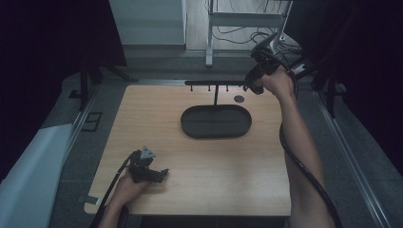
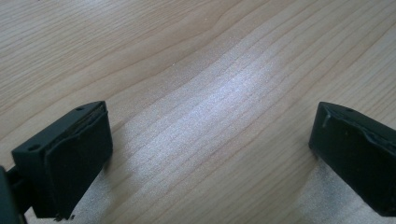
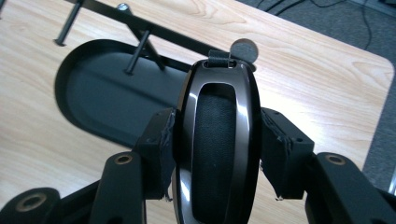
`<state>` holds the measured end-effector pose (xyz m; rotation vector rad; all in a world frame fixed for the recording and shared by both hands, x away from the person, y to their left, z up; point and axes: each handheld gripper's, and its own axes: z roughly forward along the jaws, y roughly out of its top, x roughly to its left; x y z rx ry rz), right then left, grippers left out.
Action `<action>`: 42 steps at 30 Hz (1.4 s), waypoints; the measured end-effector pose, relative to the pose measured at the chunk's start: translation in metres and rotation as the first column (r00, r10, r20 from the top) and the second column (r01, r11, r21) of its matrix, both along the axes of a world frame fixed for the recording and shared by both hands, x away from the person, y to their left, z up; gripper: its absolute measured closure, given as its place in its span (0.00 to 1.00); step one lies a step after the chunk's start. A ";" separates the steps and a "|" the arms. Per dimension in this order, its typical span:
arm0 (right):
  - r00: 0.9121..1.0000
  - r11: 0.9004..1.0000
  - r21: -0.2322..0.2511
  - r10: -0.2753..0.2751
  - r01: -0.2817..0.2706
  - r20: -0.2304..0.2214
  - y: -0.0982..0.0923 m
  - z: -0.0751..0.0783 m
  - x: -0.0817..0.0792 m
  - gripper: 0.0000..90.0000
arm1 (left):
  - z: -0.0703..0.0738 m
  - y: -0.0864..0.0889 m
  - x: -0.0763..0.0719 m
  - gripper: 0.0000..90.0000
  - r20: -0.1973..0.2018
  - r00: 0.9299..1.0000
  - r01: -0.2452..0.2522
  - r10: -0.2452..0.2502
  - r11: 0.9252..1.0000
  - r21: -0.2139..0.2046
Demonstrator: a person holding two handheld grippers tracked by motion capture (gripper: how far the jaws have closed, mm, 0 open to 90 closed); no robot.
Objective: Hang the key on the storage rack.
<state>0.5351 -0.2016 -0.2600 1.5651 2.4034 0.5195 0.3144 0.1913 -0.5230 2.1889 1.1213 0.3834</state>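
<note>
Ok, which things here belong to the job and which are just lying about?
In the job:
- right claw, shut on the glossy black oval piece
- black rack with pegs
- black oval tray under it

Lying about:
- left claw, open on the bare table
- small grey disc

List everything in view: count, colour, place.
table: 1, light wood, centre
tray: 1, black oval, far middle of table
hook rack: 1, black, upright post at tray's far edge, crossbar above
round disc: 1, grey, on table right of rack
oval key-fob-like thing: 1, glossy black, clamped above table near rack's right end
left hand-held gripper: 1, black, open, near edge
right hand-held gripper: 1, black, shut on fob
</note>
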 end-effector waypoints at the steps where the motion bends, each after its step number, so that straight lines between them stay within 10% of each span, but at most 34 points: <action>1: 1.000 1.000 -0.011 -0.009 0.009 0.005 -0.001 -0.002 0.002 0.54 | 0.000 0.000 0.000 0.00 0.000 1.000 -0.001 0.001 1.000 -0.001; 15: 0.998 0.993 -0.103 -0.055 0.056 0.012 -0.021 -0.034 0.008 0.54 | 0.000 0.000 0.000 0.00 0.000 1.000 -0.001 0.001 1.000 -0.002; 42: 0.998 0.998 -0.061 -0.024 0.021 -0.054 -0.012 -0.124 0.008 0.54 | 0.000 0.000 0.000 0.00 0.002 1.000 -0.001 0.001 1.000 -0.001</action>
